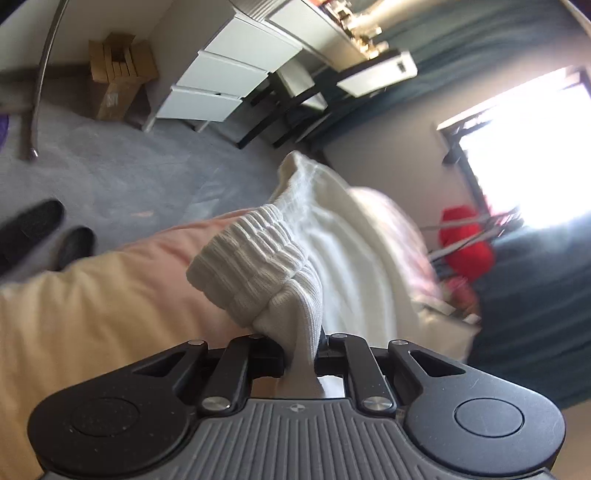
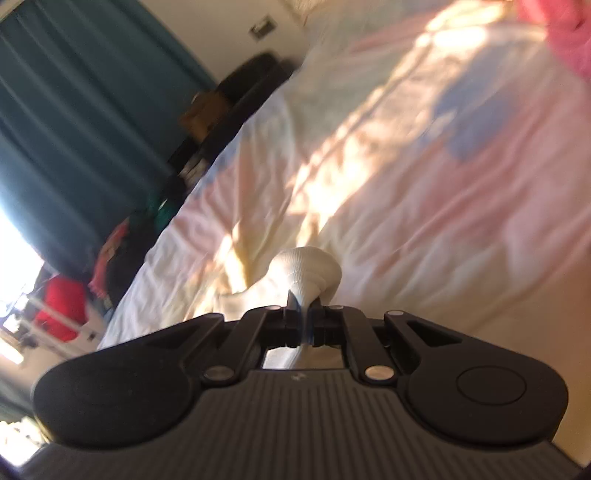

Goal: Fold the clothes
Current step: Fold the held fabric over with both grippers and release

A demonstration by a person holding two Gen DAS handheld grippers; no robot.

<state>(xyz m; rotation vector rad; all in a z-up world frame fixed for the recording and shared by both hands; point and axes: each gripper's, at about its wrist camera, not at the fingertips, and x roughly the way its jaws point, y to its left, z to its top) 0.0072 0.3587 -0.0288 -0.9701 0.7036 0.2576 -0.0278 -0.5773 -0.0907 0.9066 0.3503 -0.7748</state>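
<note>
A white ribbed knit garment (image 1: 280, 258) hangs over the bed in the left wrist view, its ribbed cuff bunched in front of the camera. My left gripper (image 1: 301, 347) is shut on the white garment near that cuff. In the right wrist view, my right gripper (image 2: 303, 314) is shut on another bunched part of the white garment (image 2: 308, 271), held just above the bed. The rest of the garment stretches away from the left gripper and is blurred.
The bed (image 2: 424, 177) has a pastel pink, yellow and blue cover. A pink item (image 2: 565, 33) lies at its far corner. White drawers (image 1: 221, 85), a cardboard box (image 1: 118, 74), teal curtains (image 2: 74, 110) and a red item (image 1: 465, 240) stand around the room.
</note>
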